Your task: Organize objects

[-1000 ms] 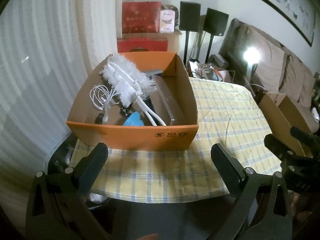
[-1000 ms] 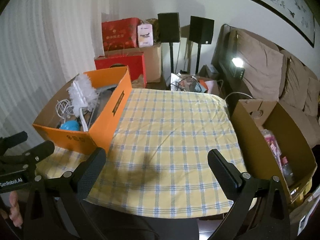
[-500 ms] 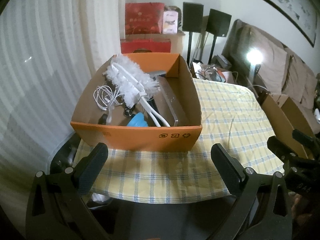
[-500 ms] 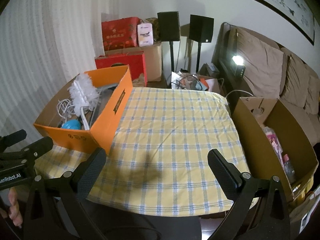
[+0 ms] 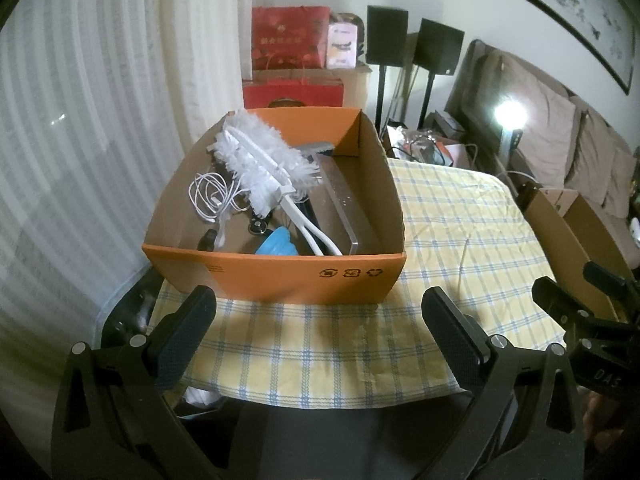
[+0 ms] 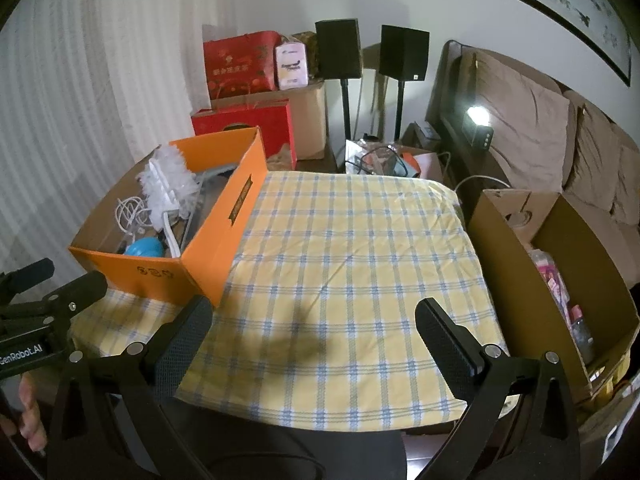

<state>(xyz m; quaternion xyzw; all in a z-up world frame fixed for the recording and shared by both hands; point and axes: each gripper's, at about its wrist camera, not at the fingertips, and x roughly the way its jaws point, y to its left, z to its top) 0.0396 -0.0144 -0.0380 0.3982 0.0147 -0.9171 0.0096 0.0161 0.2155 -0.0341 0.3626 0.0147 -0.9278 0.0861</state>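
Note:
An orange cardboard box (image 5: 280,276) (image 6: 216,240) stands at the left end of a table under a yellow checked cloth (image 6: 352,248). Inside lie a white fluffy duster (image 5: 260,160), a coiled white cable (image 5: 210,196), a blue object (image 5: 278,244) and a clear acrylic piece (image 5: 344,216). My left gripper (image 5: 320,312) is open just short of the box's near wall, holding nothing. My right gripper (image 6: 314,320) is open over the near part of the cloth, also holding nothing.
A brown cardboard box (image 6: 560,280) with packets inside stands off the table's right side. Behind are red gift bags (image 6: 240,64), two black speakers on stands (image 6: 338,52), a sofa (image 6: 560,128) and a bright lamp (image 6: 476,114). Curtains hang on the left.
Both grippers have drawn back and risen slightly, so the box and table sit a little farther and lower in view. Both stay open.

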